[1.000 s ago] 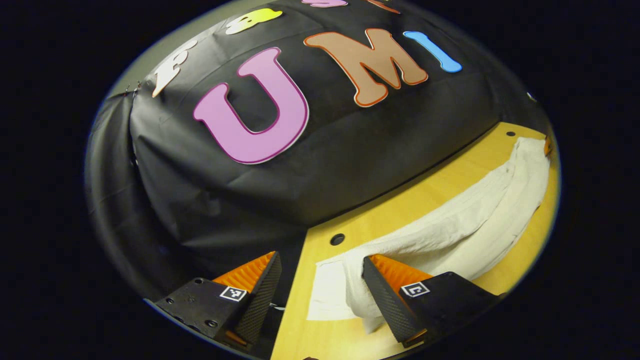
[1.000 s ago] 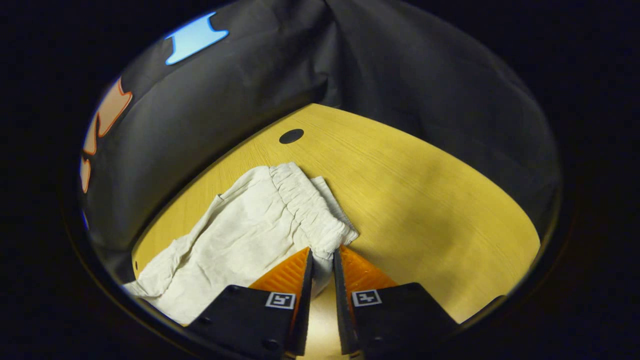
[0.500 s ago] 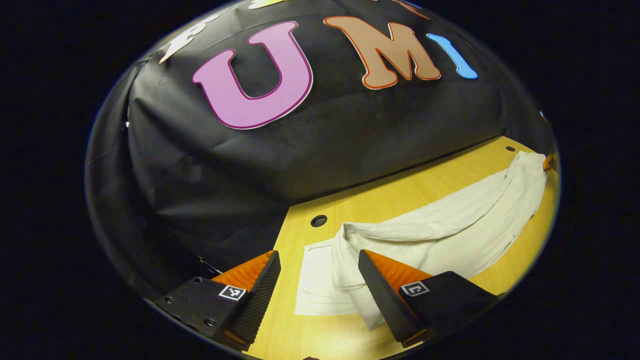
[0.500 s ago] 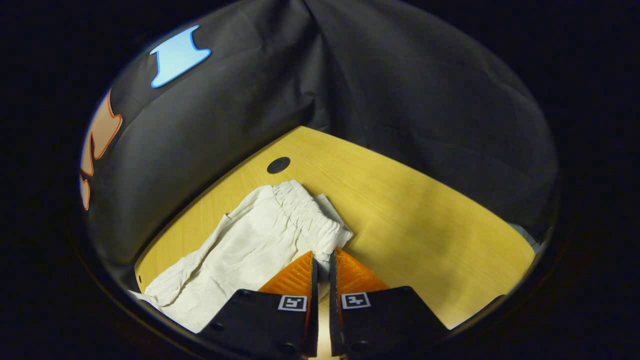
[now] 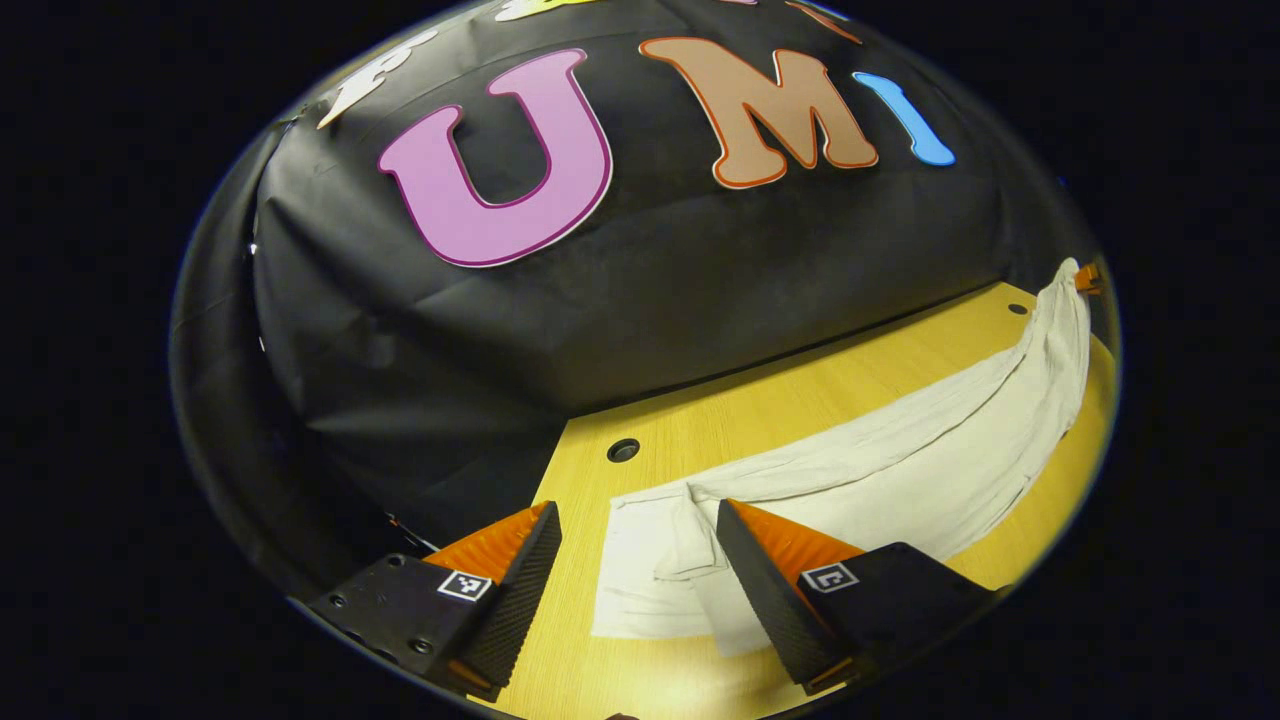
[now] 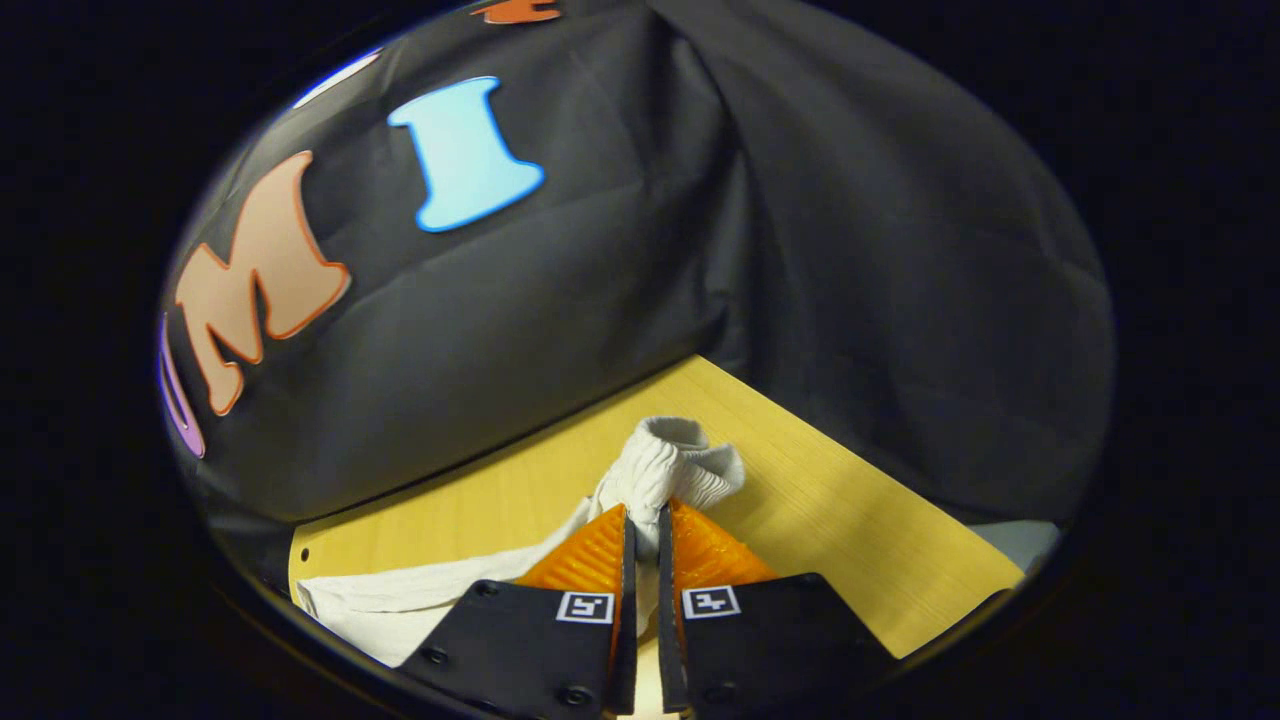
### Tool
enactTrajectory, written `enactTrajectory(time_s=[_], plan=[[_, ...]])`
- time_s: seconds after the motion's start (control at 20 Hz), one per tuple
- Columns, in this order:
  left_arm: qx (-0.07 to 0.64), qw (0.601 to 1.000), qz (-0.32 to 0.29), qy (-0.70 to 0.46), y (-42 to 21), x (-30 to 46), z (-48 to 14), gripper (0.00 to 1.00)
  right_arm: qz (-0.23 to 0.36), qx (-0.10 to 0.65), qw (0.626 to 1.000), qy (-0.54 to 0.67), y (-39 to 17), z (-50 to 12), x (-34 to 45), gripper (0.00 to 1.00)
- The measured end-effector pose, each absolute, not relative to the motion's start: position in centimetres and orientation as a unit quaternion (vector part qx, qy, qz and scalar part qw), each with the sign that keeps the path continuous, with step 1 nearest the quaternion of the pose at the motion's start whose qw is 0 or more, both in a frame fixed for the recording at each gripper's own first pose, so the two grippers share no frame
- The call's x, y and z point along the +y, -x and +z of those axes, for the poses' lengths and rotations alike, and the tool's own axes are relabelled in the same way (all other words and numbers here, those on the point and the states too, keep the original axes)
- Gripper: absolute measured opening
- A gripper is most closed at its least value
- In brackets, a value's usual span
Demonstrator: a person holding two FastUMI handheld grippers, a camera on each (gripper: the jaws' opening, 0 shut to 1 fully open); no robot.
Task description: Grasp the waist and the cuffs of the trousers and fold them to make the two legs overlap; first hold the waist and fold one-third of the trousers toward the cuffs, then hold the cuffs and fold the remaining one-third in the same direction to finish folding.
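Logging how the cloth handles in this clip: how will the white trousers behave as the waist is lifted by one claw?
The white trousers will likely hang floppy: the cloth sags from the lifted waistband down to the wooden table. They look light, since the right claw raises them by a narrow pinch. The cuff end lies loose between the left claw's open fingers and may drag.

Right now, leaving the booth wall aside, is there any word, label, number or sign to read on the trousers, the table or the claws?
No readable words or numbers.
Left claw: two square black-and-white markers, coded patterns, not text.
Right claw: two similar squares, also not text.
Trousers: no tag or print visible.
Table: plain wood, nothing written.
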State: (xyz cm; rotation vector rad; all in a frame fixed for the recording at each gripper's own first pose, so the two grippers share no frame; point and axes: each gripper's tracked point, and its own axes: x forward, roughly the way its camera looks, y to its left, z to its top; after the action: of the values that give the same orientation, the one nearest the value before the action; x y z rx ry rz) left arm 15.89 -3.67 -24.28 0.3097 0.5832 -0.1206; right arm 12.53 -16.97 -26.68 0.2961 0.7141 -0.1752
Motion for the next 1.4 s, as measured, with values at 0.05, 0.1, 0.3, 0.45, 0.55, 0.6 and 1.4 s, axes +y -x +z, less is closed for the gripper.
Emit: enactTrajectory(time_s=[0.05, 0.1, 0.3, 0.45, 0.55, 0.6, 1.4], plan=[[0.286, 0.945, -0.056, -0.149, -15.7, -3.6, -24.2, 0.96, -0.068, 0.342, 0.927, -0.137, -12.4, -26.0, -16.5, 0.11], [0.285, 0.946, -0.052, -0.145, -15.5, -3.5, -24.1, 0.96, -0.052, 0.336, 0.931, -0.131, -12.4, -25.1, -16.1, 0.11], [0.282, 0.952, -0.045, -0.111, -14.6, -3.0, -23.8, 0.96, 0.000, 0.320, 0.943, -0.090, -11.4, -21.2, -13.1, 0.11], [0.280, 0.954, -0.049, -0.098, -14.4, -2.2, -23.7, 0.96, 0.030, 0.314, 0.946, -0.069, -11.2, -20.0, -9.8, 0.11], [0.273, 0.956, -0.056, -0.088, -14.2, -1.6, -23.1, 0.96, 0.046, 0.311, 0.947, -0.066, -10.8, -19.7, -7.4, 0.11], [0.271, 0.957, -0.059, -0.083, -14.1, -1.2, -23.0, 0.96, 0.055, 0.310, 0.947, -0.063, -10.4, -19.4, -6.1, 0.11], [0.322, 0.941, -0.099, -0.035, -12.5, 2.1, -28.8, 0.96, 0.162, 0.421, 0.891, 0.051, 4.4, -30.1, 9.4, 0.19]])
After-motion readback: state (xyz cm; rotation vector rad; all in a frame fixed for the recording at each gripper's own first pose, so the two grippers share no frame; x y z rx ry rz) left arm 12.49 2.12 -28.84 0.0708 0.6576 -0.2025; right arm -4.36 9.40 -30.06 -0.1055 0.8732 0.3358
